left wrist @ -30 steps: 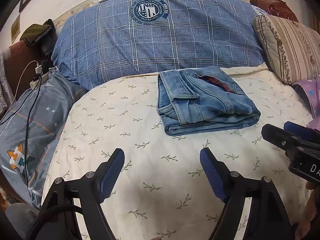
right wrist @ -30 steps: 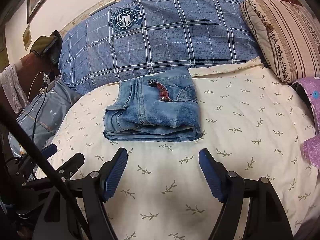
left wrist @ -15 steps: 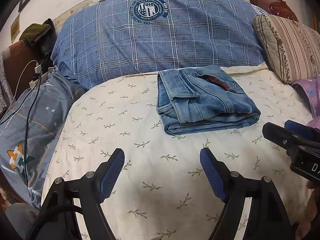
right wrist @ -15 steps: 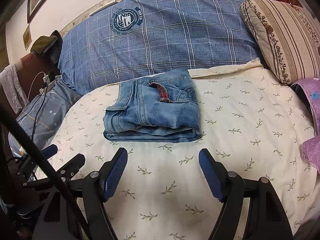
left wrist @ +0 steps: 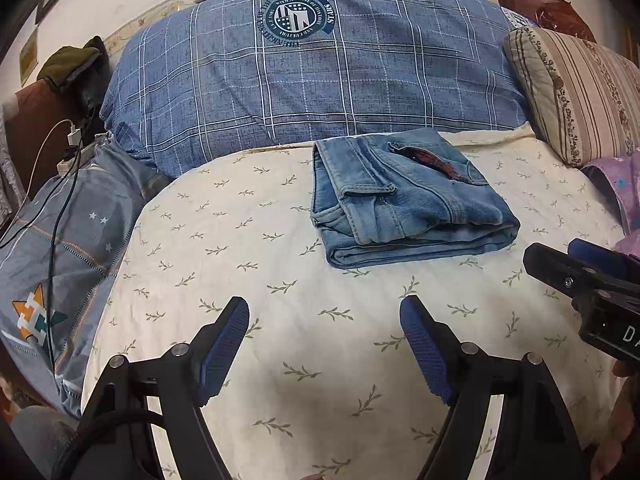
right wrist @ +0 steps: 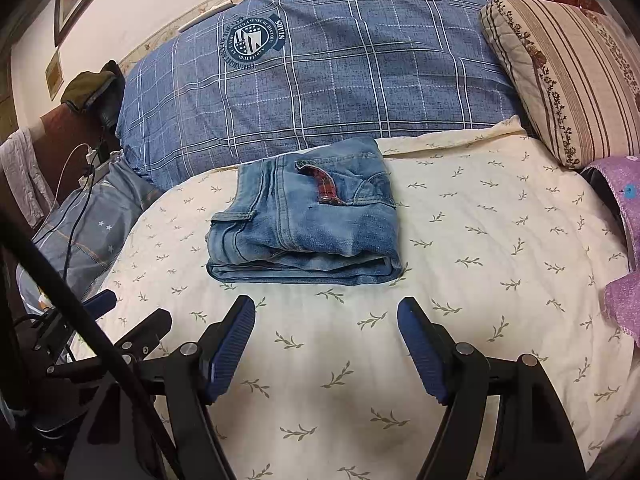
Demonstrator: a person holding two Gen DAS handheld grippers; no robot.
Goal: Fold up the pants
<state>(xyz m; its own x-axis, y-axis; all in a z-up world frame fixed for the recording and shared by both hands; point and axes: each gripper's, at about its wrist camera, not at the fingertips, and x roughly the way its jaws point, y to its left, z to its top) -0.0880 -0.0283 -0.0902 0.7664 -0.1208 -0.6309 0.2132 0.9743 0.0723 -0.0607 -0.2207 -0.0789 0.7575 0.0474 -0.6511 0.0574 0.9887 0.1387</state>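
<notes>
Light blue jeans point(left wrist: 404, 200) point(right wrist: 308, 228) lie folded into a compact rectangle on a cream leaf-print bed cover point(left wrist: 280, 280) point(right wrist: 480, 260), a red plaid pocket lining showing on top. My left gripper point(left wrist: 324, 312) hovers open over the cover, short of the jeans, nothing between its blue pads. My right gripper point(right wrist: 326, 310) also stands open and empty just in front of the folded edge. Each gripper shows at the other view's edge: the right gripper point(left wrist: 588, 280) in the left wrist view, the left gripper point(right wrist: 128, 320) in the right wrist view.
A big blue plaid pillow point(left wrist: 312, 68) point(right wrist: 320, 68) lies behind the jeans. A striped pillow point(left wrist: 576, 92) point(right wrist: 568, 80) sits at the right, purple fabric point(right wrist: 624, 240) below it. Grey-blue bedding point(left wrist: 68, 248) with cables and a charger point(left wrist: 72, 136) lies at the left.
</notes>
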